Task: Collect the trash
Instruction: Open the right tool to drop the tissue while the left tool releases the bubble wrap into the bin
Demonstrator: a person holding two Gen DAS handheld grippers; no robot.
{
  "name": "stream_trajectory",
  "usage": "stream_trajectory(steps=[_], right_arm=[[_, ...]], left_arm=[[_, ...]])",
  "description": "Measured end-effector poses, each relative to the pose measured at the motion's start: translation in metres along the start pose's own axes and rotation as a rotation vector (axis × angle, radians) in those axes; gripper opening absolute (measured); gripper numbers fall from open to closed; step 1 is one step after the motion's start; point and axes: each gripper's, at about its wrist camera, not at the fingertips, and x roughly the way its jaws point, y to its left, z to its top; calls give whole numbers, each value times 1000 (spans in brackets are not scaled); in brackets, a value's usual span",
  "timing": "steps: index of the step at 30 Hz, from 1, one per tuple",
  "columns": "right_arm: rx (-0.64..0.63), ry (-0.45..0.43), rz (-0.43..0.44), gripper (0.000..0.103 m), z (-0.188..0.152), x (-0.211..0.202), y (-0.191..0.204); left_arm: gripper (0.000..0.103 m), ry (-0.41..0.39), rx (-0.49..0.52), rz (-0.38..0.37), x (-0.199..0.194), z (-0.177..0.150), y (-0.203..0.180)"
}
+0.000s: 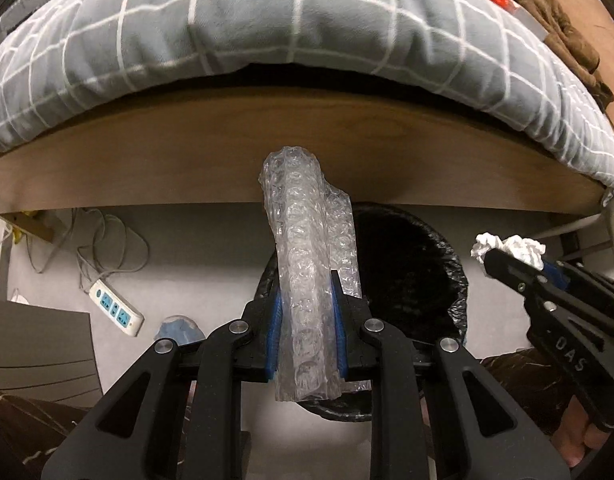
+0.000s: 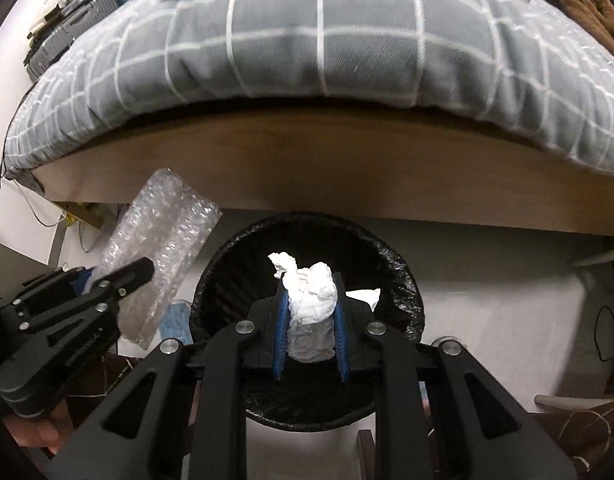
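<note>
2 wrist fisheyes, both tilted steeply down along their own jaws.

Each looks close over its jaws at the black-lined bin (image 1: 411, 264) beyond them, under the wooden bed edge (image 1: 187, 160). Both views share bin, bed edge and grey quilt (image 2: 307, 40), and each shows the other gripper beside its jaws.

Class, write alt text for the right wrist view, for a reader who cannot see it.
The right gripper clamps a crumpled white paper wad above an open black-lined trash bin on the floor. At left, the left gripper holds a roll of bubble wrap; a grey checked duvet overhangs a wooden bed frame behind.
</note>
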Motion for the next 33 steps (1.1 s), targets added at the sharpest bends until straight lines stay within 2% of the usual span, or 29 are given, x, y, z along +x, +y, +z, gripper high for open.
stream_trajectory(steps=[8, 10, 13, 19, 28, 33], right_arm=[[-36, 41, 6, 23, -4, 27, 14], [-46, 40, 1, 31, -5, 28, 17], [-61, 28, -14, 50, -7, 30, 19], [-36, -2, -39, 73, -9, 20, -1], [29, -41, -93, 95, -16, 2, -44], [66, -54, -113, 95, -18, -8, -68]], left_arm=[[20, 16, -35, 23, 8, -4, 20], [20, 15, -39, 33, 8, -4, 24], [20, 20, -56, 10, 7, -3, 24], [20, 9, -20, -14, 5, 3, 4], [20, 30, 39, -41, 11, 2, -33], [20, 42, 72, -46, 16, 2, -56]])
